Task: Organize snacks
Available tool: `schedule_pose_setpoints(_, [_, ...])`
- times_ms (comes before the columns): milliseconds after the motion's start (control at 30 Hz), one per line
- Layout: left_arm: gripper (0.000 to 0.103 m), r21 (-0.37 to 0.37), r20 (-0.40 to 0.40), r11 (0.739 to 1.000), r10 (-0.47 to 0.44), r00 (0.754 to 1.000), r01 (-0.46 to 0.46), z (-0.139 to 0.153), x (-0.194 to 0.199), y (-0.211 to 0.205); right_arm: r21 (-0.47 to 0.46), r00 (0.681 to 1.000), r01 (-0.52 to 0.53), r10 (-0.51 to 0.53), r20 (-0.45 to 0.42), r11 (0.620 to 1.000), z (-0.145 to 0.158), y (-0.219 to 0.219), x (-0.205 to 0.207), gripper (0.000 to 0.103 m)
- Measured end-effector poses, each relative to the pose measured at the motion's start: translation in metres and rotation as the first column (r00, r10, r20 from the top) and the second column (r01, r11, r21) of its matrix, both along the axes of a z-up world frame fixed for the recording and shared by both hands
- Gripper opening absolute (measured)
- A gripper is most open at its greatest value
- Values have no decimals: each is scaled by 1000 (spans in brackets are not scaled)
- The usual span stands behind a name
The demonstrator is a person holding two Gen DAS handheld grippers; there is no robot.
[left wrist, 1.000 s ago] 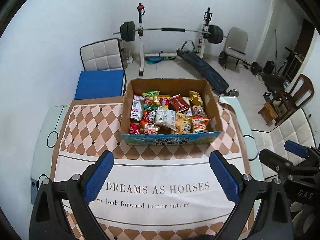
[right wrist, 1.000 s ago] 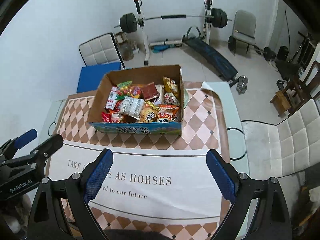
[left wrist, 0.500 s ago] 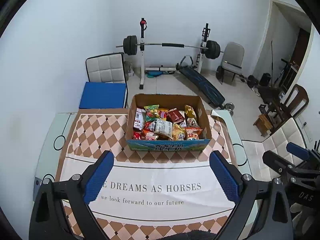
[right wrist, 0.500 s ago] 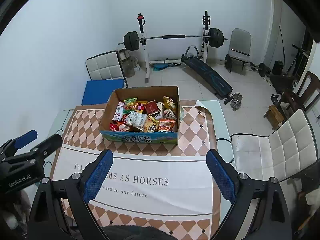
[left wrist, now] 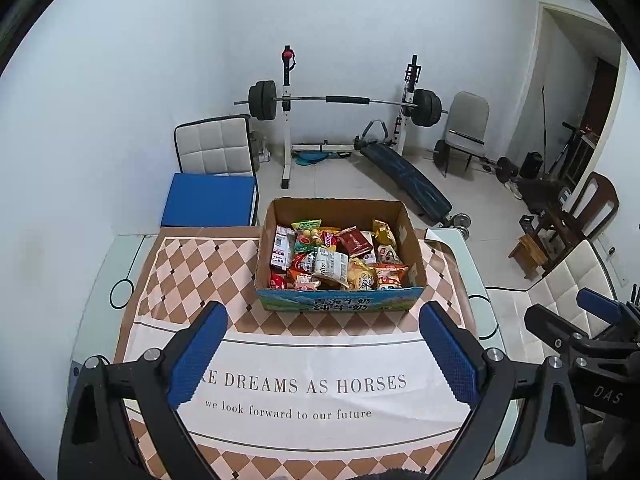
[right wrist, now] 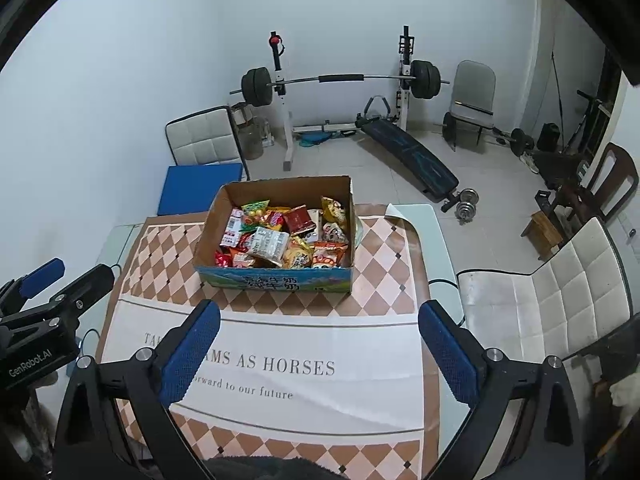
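Observation:
An open cardboard box (left wrist: 340, 305) stands on the far half of the table, filled with several colourful snack packets (left wrist: 332, 264). It also shows in the right wrist view (right wrist: 276, 282), with the packets (right wrist: 272, 244) inside. My left gripper (left wrist: 324, 320) is open and empty, held above the cloth well short of the box. My right gripper (right wrist: 320, 316) is open and empty too, to the right of the left one. Each gripper shows at the edge of the other's view.
A checked tablecloth (left wrist: 296, 396) with printed words covers the glass table (left wrist: 94, 320). A white chair (right wrist: 560, 300) stands at the right, a blue-seated chair (left wrist: 208, 196) behind the table. A barbell rack (left wrist: 344, 100) and bench stand by the far wall.
Both grippers have drawn back and up from the box, which now looks smaller and farther away. Both stay open and empty. The box has not moved.

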State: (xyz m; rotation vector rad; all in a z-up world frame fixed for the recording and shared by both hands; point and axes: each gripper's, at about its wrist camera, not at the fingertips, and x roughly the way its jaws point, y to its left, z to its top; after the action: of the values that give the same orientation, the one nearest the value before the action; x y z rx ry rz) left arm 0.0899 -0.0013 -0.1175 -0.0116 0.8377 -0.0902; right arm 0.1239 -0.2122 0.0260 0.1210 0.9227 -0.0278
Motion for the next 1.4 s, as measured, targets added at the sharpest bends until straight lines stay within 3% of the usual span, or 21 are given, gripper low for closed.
schedule_pose_setpoints(733, [102,57,17,997,44,999,-45,-28,60,4,-36,998,56,-55,21,998,-29,0,79,102])
schedule_pose_setpoints(1400, [102,57,14,998,24,1000,-25,-33,67,1,-62,998,59,-58,22,996,-33,-1,88,102])
